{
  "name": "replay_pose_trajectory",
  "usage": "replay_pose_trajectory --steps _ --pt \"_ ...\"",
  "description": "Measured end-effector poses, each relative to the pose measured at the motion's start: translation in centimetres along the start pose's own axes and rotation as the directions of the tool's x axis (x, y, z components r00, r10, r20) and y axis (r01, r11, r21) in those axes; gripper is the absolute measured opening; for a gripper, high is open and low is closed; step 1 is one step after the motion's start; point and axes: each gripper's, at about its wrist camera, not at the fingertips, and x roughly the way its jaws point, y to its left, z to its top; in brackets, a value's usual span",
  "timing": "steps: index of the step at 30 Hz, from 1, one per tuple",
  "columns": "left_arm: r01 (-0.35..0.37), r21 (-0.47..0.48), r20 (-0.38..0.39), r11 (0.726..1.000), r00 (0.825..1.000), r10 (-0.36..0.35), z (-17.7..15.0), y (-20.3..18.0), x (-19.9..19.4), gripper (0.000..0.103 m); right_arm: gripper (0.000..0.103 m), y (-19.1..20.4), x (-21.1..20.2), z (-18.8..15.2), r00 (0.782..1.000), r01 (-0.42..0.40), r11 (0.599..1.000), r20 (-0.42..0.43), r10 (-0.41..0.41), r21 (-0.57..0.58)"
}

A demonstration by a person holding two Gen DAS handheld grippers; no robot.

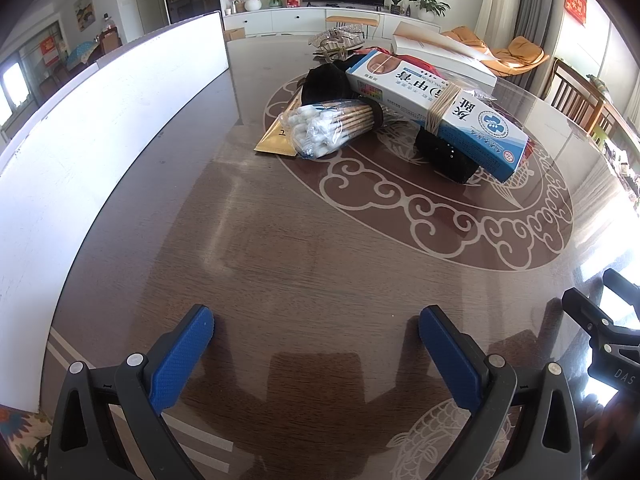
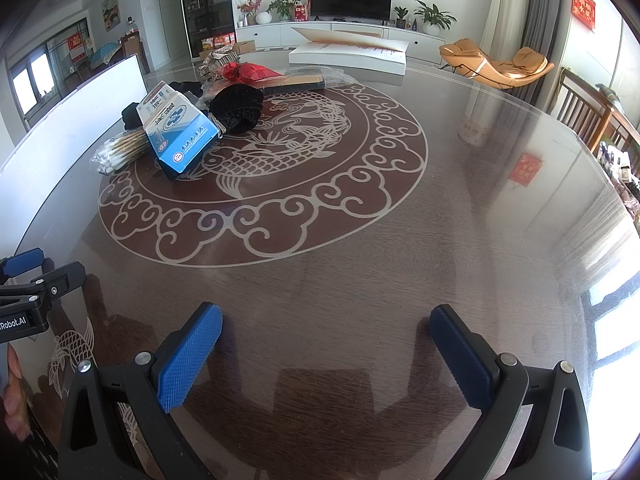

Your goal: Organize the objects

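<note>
Both tools hung just above the glossy dark bench (image 1: 280,240), each with its blue-padded fingers spread wide and nothing between them: the left tool (image 1: 316,356) near the bench's near edge, the right tool (image 2: 326,354) just beside it. On the side of the left tool, seen from the right wrist view, part of a printed mark read "Robot.AI"; the right tool's body, seen from the left wrist view, bore the letters "DAS".

The things to organize lay heaped well ahead of both tools, on the pale fish-and-cloud pattern (image 2: 280,216) set in the bench top. A blue and white carton (image 1: 436,114) with large Chinese characters and a round blue emblem lay tilted across a black cloth bundle (image 1: 444,156), with rubber bands wound around its middle. A clear bag of cotton swabs (image 1: 328,128) lay just beside the carton, over a gold packet (image 1: 276,140). Behind sat a red wrapped item (image 2: 250,72), a second dark cloth, and a large white box (image 2: 348,56) at the far side. A long white board (image 1: 100,120) stood along the bench's left edge.
</note>
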Motion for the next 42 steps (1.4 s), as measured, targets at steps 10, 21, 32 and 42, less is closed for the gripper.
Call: replay_pose_trajectory --steps 10,21,32,42 --pt "-0.018 -0.045 -0.002 0.999 1.0 0.018 0.4 1.1 0.3 0.103 0.103 0.0 0.0 0.0 1.0 -0.001 1.0 -0.001 0.001 0.002" --pt "-0.021 -0.048 0.002 0.999 1.0 0.022 0.7 1.1 0.5 0.103 0.103 4.6 -0.5 8.0 0.978 -0.192 0.955 0.041 0.206 -0.228" --pt "-0.021 -0.048 0.002 0.999 1.0 0.021 0.6 1.1 0.5 0.103 0.06 13.8 6.2 13.1 0.977 -0.194 0.84 -0.175 0.12 -0.507" --pt "-0.021 -0.048 0.003 0.999 1.0 0.021 0.5 1.1 0.5 0.103 0.042 10.4 2.5 9.2 0.977 -0.206 0.91 -0.127 0.171 -0.36"
